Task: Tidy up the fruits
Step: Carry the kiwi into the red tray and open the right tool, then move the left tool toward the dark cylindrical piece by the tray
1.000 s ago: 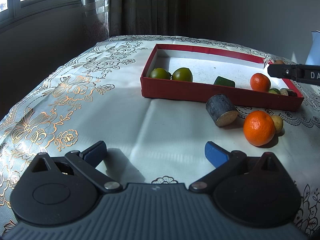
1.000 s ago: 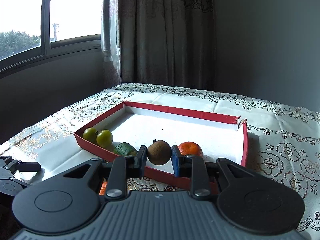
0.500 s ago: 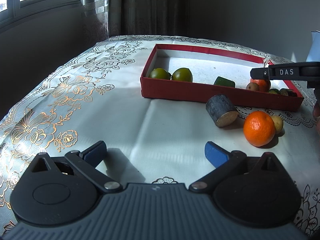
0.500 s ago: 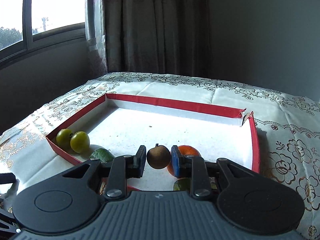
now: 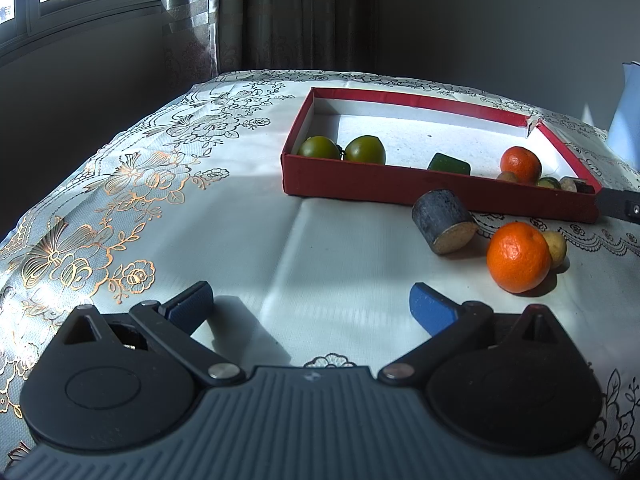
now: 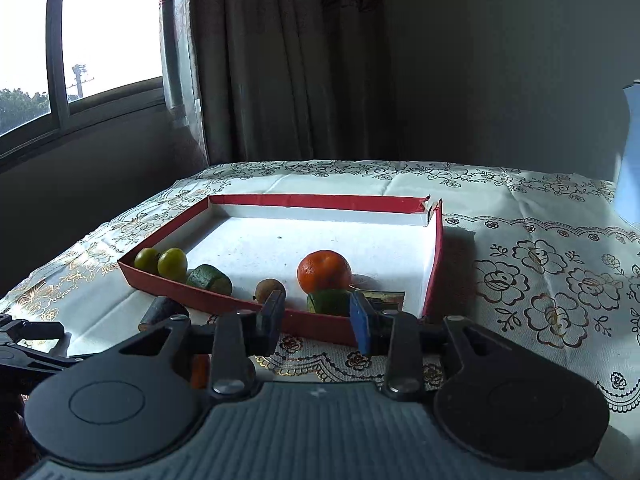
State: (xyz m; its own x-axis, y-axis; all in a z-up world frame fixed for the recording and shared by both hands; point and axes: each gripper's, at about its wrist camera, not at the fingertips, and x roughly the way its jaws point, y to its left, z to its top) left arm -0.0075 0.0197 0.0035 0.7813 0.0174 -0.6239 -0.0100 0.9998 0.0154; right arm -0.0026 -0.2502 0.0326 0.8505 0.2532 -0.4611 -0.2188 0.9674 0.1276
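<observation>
A red tray holds two green fruits, a green piece, an orange, a small brown fruit and small pieces at its near right corner. On the cloth in front lie a dark cylinder, a large orange and a small yellow fruit. My left gripper is open and empty above the cloth. My right gripper is open and empty, just outside the tray's near wall.
The table carries a white floral cloth. Its left edge drops off toward a window and curtain. A pale blue object stands at the far right. My right gripper's finger shows at the right edge of the left wrist view.
My right gripper has opened, let go of the brown fruit inside the tray beside the orange, and pulled back out of the tray. The left gripper has not moved.
</observation>
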